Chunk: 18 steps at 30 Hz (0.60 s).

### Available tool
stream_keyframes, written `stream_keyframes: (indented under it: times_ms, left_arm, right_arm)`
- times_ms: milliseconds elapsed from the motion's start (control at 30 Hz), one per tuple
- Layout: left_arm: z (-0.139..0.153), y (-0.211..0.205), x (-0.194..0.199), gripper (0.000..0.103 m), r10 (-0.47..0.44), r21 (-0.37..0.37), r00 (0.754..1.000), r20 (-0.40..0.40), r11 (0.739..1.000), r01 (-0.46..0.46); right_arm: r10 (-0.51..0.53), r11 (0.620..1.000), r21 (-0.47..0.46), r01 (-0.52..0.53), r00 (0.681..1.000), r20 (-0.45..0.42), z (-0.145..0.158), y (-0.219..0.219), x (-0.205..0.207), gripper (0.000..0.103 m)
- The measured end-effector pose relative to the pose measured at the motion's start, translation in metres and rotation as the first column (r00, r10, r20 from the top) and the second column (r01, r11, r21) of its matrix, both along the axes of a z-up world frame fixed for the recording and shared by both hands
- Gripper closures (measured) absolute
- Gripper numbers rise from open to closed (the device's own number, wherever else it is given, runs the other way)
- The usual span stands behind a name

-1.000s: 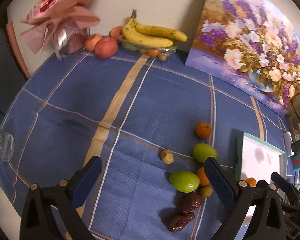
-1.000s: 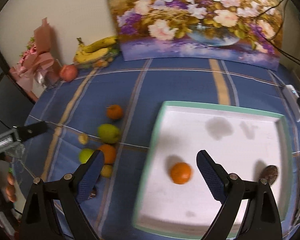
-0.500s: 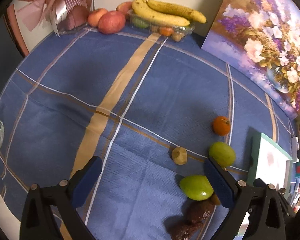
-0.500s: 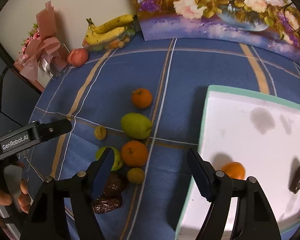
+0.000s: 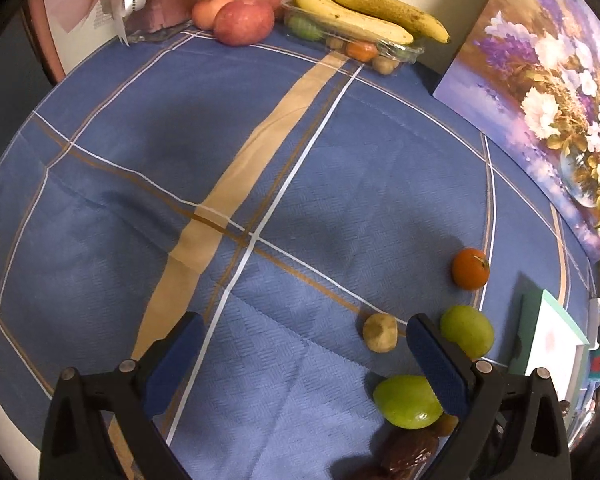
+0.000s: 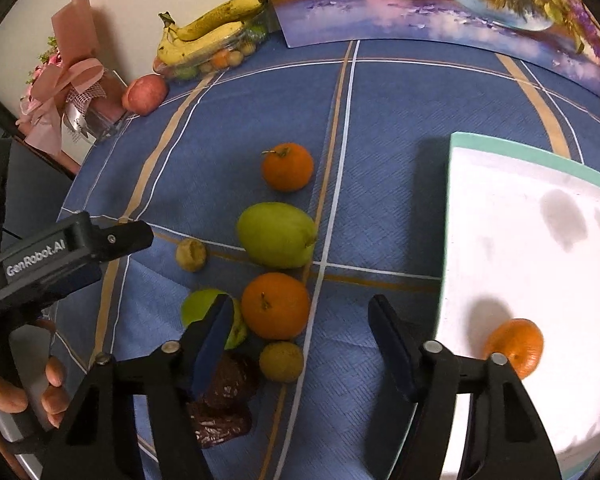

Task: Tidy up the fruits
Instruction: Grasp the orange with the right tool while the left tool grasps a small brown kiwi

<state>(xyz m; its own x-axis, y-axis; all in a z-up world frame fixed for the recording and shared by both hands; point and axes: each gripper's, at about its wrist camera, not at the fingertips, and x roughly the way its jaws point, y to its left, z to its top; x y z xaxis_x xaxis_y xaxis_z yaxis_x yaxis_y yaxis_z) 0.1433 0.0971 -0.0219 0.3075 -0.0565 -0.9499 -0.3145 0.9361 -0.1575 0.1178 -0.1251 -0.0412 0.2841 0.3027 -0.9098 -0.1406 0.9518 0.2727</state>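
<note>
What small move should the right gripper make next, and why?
Probably ease down around the near orange. The right gripper, whose jaws have just been closing, is open with that orange just ahead between them, nothing gripped. One orange already lies in the white tray.

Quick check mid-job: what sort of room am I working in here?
Probably a home dining or living room: a blue plaid tablecloth, a flower painting leaning on the wall, and a pink wrapped bouquet beside yellow bananas.
</note>
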Motion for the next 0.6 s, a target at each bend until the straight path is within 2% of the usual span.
stream_keyframes:
  times_ms: [433,500,600]
  left_arm:
    - [-0.009,-0.010,0.008,0.001,-0.021,-0.032,1.000,-0.013,0.999,0.021]
    - [-0.010,-0.012,0.008,0.001,-0.028,-0.039,1.000,-0.013,0.999,0.027]
    - [-0.012,-0.016,0.009,0.003,-0.043,-0.053,0.999,-0.014,0.998,0.042]
  right_arm:
    - [-0.019,0.999,0.034,0.020,1.000,-0.006,-0.012,0.005,0.008,0.047]
    - [-0.016,0.999,0.045,0.016,1.000,0.002,-0.011,0.007,0.008,0.057]
    - [-0.011,0.998,0.061,0.011,1.000,-0.001,-0.012,0.009,0.008,0.061]
